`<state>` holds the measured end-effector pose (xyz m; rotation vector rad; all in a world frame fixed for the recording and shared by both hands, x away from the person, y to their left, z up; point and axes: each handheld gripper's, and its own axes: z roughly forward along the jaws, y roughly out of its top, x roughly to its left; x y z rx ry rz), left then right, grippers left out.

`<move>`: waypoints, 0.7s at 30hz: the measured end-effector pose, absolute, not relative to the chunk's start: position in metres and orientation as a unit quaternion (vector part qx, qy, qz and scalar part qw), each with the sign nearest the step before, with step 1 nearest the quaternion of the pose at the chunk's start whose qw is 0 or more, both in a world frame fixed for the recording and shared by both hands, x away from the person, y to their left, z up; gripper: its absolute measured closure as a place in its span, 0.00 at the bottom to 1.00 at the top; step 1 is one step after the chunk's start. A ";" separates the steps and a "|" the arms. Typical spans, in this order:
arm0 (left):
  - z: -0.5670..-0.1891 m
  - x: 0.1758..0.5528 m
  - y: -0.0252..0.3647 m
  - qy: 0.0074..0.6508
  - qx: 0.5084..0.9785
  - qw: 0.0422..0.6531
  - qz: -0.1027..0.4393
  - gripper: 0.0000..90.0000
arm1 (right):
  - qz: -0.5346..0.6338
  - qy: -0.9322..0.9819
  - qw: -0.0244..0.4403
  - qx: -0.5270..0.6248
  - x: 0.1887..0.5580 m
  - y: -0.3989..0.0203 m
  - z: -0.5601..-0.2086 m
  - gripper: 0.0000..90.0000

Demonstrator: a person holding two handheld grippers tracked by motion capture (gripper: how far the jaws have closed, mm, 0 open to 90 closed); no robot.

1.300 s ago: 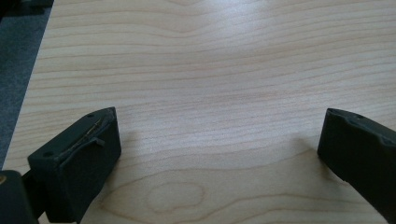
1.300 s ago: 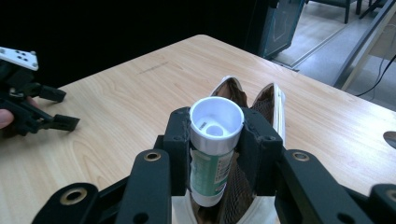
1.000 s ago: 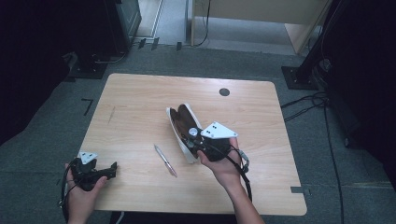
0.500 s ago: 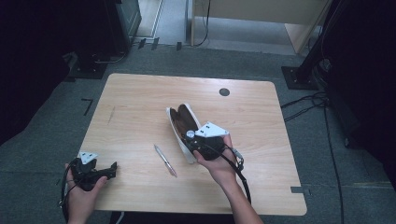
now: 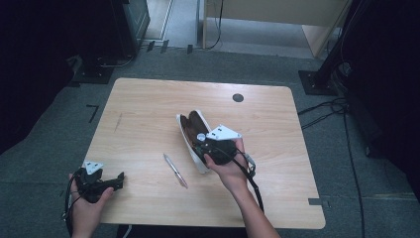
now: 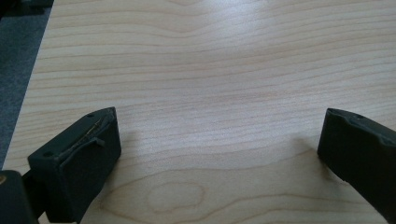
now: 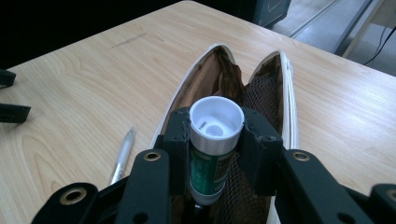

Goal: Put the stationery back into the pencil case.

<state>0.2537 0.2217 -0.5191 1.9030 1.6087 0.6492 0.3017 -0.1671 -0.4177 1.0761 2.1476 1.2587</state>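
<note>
1. Bench [image 5: 148, 99]: pale wood w/ rounded corners, carries everything; dark round cap [image 5: 238, 97] sits near its far edge, well beyond the pouch.
2. Pouch [image 5: 190, 124]: white-edged, brown-lined, lies open at bench centre; this is the landmark. In the right gripper view its two halves spread in a V, mesh lining on one side.
3. Right claw [image 7: 216, 140]: directly over the pouch's near end, clamped on a tube [image 7: 212, 158].
4. Left claw [image 6: 219, 149]: well away from the pouch, at the bench's near-left corner, jaws wide apart w/ bare wood between.
5. Tube: green label, white cap facing the camera, upright btwn the pads, above the pouch's opening.
6. Pen [image 5: 175, 170]: silver, flat on bench just left of the pouch, apart from it.
</note>
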 end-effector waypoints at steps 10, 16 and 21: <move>-0.519 0.254 0.221 0.596 0.713 0.281 0.240 0.00 | 0.453 0.768 0.219 0.397 0.318 -0.158 -0.417 0.74; -0.519 0.254 0.221 0.596 0.713 0.281 0.240 0.00 | 0.458 0.761 0.227 0.401 0.330 -0.154 -0.416 0.74; -0.519 0.254 0.221 0.599 0.711 0.280 0.241 0.00 | 0.455 0.762 0.228 0.400 0.340 -0.148 -0.413 0.74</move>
